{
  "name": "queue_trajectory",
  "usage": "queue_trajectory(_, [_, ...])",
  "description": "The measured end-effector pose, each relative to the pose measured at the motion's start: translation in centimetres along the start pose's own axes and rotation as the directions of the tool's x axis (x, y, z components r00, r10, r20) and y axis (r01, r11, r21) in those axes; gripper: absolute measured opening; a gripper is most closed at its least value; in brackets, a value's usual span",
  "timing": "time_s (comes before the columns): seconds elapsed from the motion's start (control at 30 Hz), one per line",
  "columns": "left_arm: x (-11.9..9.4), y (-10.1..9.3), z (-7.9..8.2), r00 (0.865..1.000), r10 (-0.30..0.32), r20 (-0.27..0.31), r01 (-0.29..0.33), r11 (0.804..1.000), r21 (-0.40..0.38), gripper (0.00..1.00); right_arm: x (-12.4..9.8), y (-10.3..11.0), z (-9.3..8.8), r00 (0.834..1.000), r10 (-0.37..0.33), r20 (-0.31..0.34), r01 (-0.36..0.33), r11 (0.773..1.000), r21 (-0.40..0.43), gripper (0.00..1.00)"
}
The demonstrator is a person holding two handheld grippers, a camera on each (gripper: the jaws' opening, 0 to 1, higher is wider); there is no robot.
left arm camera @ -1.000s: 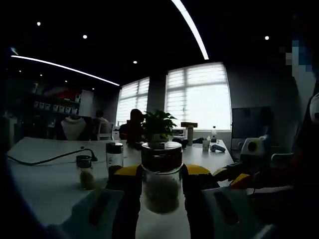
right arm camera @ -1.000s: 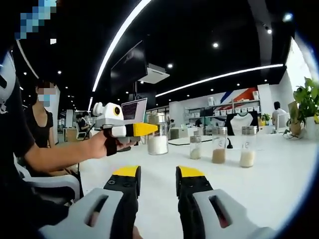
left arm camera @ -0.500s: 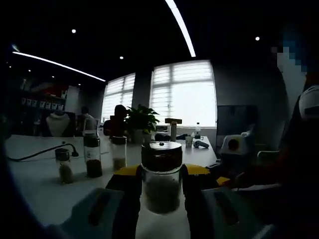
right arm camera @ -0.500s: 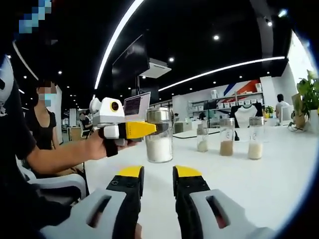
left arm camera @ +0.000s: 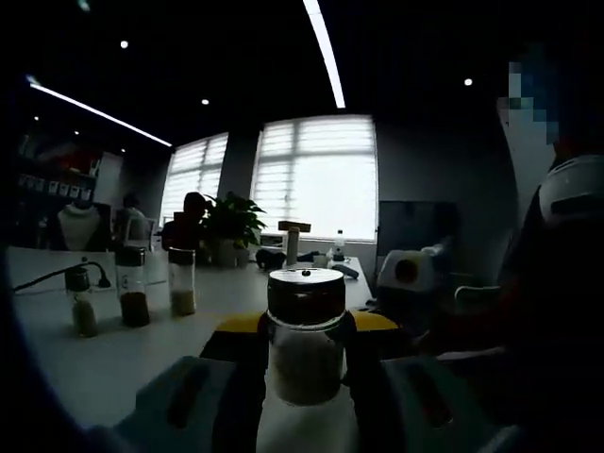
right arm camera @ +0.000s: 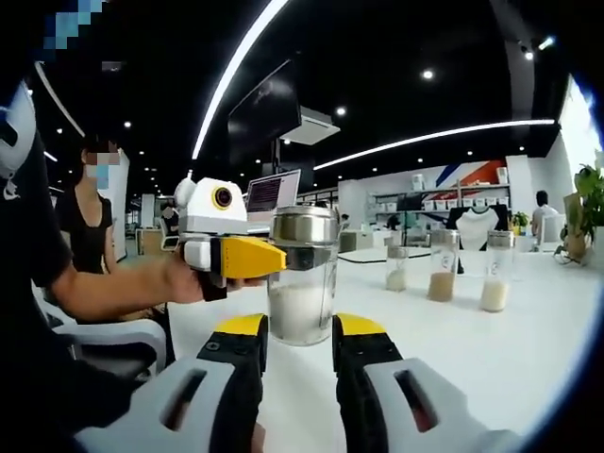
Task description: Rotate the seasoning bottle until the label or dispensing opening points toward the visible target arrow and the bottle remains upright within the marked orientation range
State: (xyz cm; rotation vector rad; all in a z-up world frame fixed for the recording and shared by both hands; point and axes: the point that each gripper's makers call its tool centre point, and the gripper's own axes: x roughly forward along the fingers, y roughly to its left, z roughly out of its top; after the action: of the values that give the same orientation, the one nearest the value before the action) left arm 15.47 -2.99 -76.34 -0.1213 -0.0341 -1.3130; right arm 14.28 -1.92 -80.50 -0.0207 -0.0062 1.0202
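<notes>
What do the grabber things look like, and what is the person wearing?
Each gripper has pale grey jaws with dark slots, black inner faces and yellow tips. That goes for the right gripper and the left gripper alike. Seen from the side in the right gripper view, the left gripper has a white body with a yellow-ringed round part. The person wears a dark short-sleeved top.
</notes>
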Motion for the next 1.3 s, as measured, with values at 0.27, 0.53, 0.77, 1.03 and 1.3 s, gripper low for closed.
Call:
queue_trajectory(0.27, [0.0,-1.8,0.2,0.996,-0.09,0.018,0.09,0.996,-0.005,0.33,0.4,1.4,0.3,0.998,0.064,0.023,-0.065,0.997,0.037,0.3])
queue_trajectory(0.53, [0.1,-1.7,0.6,0.997,-0.054,0.06,0.054,0.999,-0.002,0.34,0.4,1.5,0.6,0.999,0.022,0.033,-0.024,0.997,0.072,0.29])
queue_trajectory(0.77, [0.7,-0.7,-0.4,0.992,0.114,0.057,-0.116,0.993,0.031,0.36,1.0,0.5,-0.5,0.995,-0.099,-0.009,0.099,0.994,0.049,0.29])
queue_trajectory(1.03, [0.7,-0.2,-0.6,0.964,0.262,0.053,-0.265,0.961,0.075,0.35,0.8,-0.1,-0.9,0.978,-0.203,-0.044,0.204,0.979,0.023,0.29])
queue_trajectory(1.3, [-0.8,-1.7,0.6,0.983,0.146,0.111,-0.148,0.989,0.011,0.34,1.3,1.7,0.0,1.0,0.013,-0.012,-0.012,0.999,0.038,0.32])
